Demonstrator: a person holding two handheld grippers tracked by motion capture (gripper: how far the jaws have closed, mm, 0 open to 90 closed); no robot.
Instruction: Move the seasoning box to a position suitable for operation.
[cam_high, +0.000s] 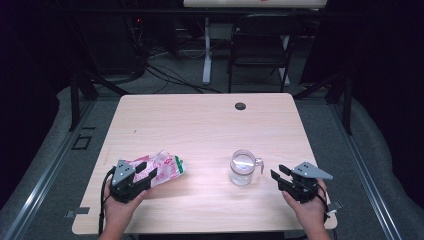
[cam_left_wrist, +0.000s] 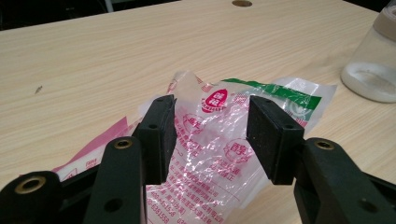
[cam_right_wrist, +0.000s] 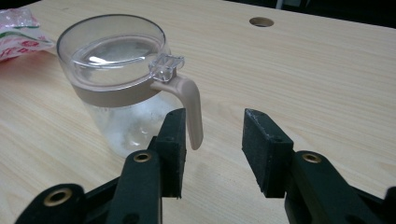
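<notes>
The left gripper (cam_left_wrist: 210, 135) has its jaws released astride the crumpled plastic bag (cam_left_wrist: 219, 140) on the worktop (cam_left_wrist: 93, 56), while the right gripper (cam_right_wrist: 212, 149), jaws also released, has the jar's (cam_right_wrist: 121, 93) handle (cam_right_wrist: 191, 112) just ahead of its gap.

Pink-printed clear bag (cam_left_wrist: 219, 140); beige-banded jar (cam_right_wrist: 126, 84).

Your left gripper (cam_left_wrist: 208, 135) covers the near part of the bag (cam_left_wrist: 219, 140). The jar (cam_left_wrist: 373, 70) is cut off at the picture's right edge. The print on the bag is too small to read.
</notes>
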